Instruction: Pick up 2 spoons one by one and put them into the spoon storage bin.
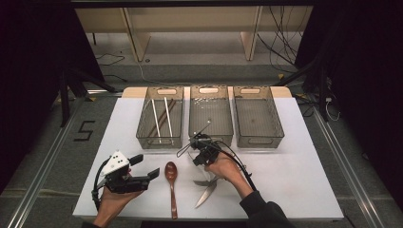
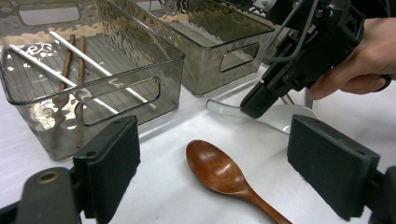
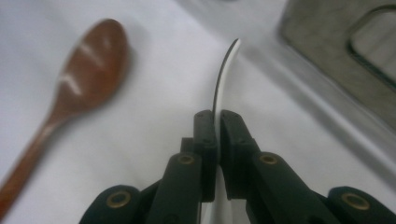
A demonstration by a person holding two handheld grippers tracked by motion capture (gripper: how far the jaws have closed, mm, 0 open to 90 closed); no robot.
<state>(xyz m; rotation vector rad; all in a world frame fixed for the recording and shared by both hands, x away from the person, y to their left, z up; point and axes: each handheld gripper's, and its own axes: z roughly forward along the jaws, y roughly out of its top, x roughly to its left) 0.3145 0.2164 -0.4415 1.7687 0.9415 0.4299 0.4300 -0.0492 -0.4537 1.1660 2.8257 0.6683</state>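
My right gripper (image 1: 194,156) (image 2: 254,105) (image 3: 218,126) is shut on the thin edge of a pale, shiny spoon-like utensil (image 2: 285,116) (image 3: 223,74), low over the white table in front of the middle bin. A brown wooden spoon (image 1: 171,173) (image 2: 219,170) (image 3: 88,70) lies on the table between the two hands, bowl towards the bins. My left gripper (image 1: 145,167) (image 2: 219,168) rests at the front left, open wide, its pads either side of the wooden spoon's bowl in its own view without touching it.
Three translucent grey bins stand in a row at the back: the left bin (image 1: 159,141) holds white and brown chopsticks (image 1: 161,116), then the middle bin (image 1: 210,137) and the right bin (image 1: 259,138). Silver cutlery (image 1: 205,194) lies under the right hand.
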